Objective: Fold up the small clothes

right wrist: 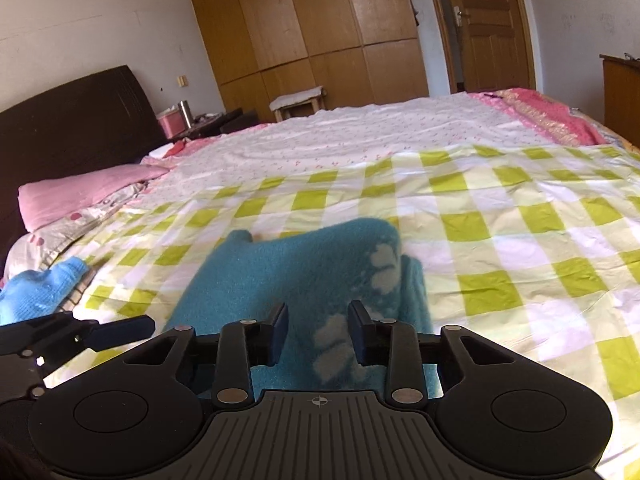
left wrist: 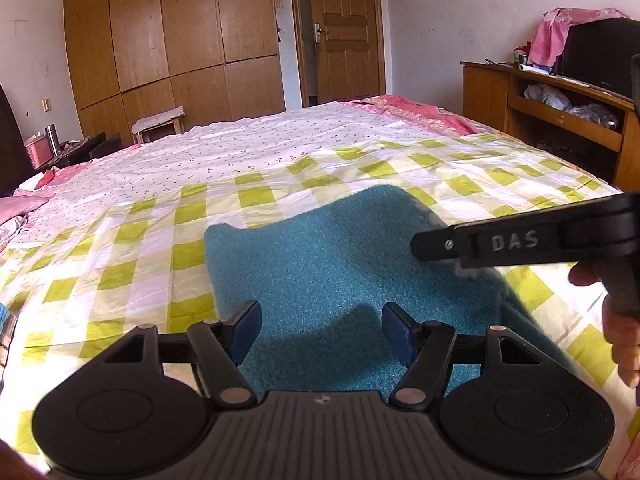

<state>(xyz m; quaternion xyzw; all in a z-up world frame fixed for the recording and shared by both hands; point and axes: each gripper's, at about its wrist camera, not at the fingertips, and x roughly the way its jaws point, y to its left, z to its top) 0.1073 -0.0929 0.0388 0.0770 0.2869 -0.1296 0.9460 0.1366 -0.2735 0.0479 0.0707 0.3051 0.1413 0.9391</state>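
A checked bedsheet [left wrist: 120,248] stretched ahead of both jaws, a teal garment [left wrist: 320,264] lay on it, the left gripper [left wrist: 319,330] hung released above it, and the right gripper [right wrist: 318,330] stood half-closed around its raised fold.

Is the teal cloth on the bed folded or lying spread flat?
Partly folded: the teal cloth has its right edge turned over, showing a white-patterned side, on the checked sheet.
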